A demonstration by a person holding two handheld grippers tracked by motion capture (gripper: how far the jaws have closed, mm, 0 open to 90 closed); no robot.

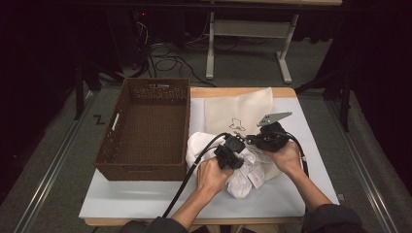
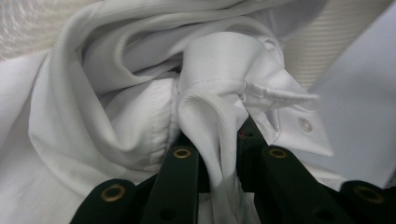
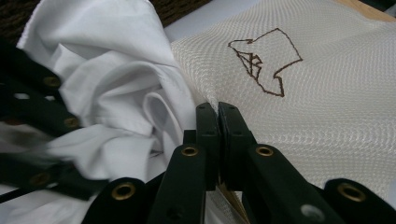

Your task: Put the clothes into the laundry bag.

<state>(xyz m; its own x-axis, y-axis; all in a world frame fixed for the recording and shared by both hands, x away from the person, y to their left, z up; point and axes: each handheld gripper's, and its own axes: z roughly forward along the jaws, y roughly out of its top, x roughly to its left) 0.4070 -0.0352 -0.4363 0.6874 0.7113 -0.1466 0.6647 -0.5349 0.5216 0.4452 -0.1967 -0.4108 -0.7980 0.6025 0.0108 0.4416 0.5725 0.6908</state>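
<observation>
Fingers (image 2: 187, 172) of the left gripper (image 1: 232, 154) pinch the crumpled white shirt (image 1: 245, 167); the right gripper (image 3: 217, 122) clamps the cream mesh bag's (image 1: 240, 114) edge. Both lie on a white-covered wooden table (image 1: 145, 199) beside a brown wicker basket (image 1: 145, 128); grey carpet (image 1: 53, 145) surrounds it in a dark room.

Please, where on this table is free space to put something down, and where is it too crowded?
Free: the white sheet along the near edge, below the wicker basket, and the strip right of the mesh bag. The basket looks empty too. Crowded: the middle, where both hand-held grippers meet the white shirt.
</observation>
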